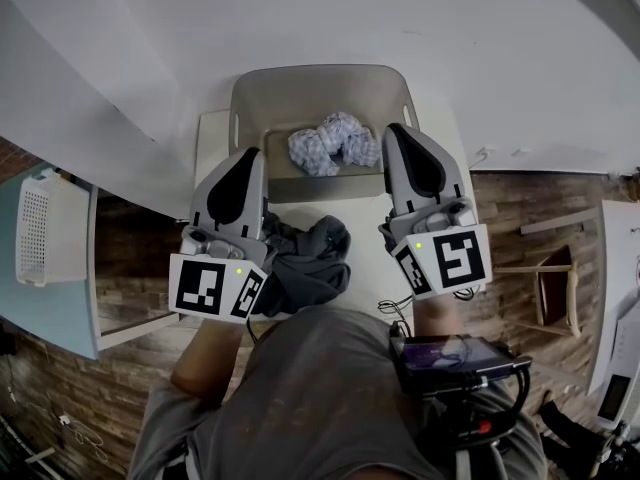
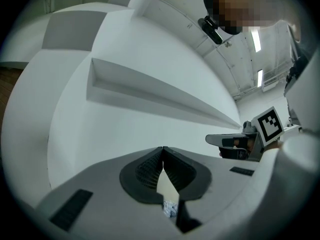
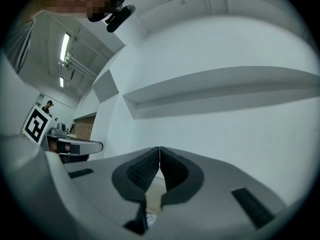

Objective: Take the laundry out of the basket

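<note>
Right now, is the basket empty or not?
Not empty: a crumpled checked cloth lies inside the basket; a dark garment lies outside it.

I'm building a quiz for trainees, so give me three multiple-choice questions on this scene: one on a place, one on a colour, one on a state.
1. Where is the dark garment?
A: on the table, outside the basket
B: in the basket
C: on the floor

2. What colour is the cloth in the basket?
A: red
B: blue-and-white checked
C: black

3. How is the left gripper?
A: wide open
B: shut on the cloth
C: shut and empty

Answers:
1 A, the garment lies on the table outside the basket's wall.
2 B, the checks show in the head view.
3 C, its pads meet with nothing between them.
</note>
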`<state>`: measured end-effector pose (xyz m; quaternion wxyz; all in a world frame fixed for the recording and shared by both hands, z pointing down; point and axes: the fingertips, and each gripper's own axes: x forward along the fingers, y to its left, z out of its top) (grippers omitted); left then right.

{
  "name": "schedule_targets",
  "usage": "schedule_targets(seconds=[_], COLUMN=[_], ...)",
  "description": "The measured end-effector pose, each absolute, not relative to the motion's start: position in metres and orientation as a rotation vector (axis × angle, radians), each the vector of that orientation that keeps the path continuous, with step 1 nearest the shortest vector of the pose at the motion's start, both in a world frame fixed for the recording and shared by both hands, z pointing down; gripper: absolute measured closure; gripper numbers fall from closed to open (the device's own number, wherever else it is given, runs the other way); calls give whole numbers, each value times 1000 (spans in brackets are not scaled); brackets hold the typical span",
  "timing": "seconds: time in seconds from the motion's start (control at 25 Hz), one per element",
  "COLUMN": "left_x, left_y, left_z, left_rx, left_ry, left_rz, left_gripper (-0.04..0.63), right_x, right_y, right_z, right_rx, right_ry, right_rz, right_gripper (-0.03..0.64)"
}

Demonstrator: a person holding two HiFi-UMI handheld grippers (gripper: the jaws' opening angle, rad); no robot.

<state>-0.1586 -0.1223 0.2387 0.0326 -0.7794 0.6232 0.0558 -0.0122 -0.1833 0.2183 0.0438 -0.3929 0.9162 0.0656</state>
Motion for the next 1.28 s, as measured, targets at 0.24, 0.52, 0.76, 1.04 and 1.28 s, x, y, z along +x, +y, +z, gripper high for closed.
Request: schedule_targets(seconds=[0.24,0.52,0.76,1.04,1.28], left_x=[-165,-176,-184,-194,-205], left_y=[-139,-169,-198,-237,-265], left_z=[225,215,222,232,245], left_rx=[-2380,-2363,-2373,-2405,-2410], left_ry=[1901,1894,1902,1917,1949], left_rz=[182,206,192,225,232], left_gripper=[586,586,586,586,586], right_x=[-16,-30,-55,-85,-108], right_y=[-207,-241,-270,-304,-328], right_z=[197,191,218,257,296], right_rx=[-1204,-1208,-1161,-1064,-951], right_ry=[2796,2816,2915,3038,3157], right_rz=[284,341,331,279,175], right_gripper=[609,609,607,607,607])
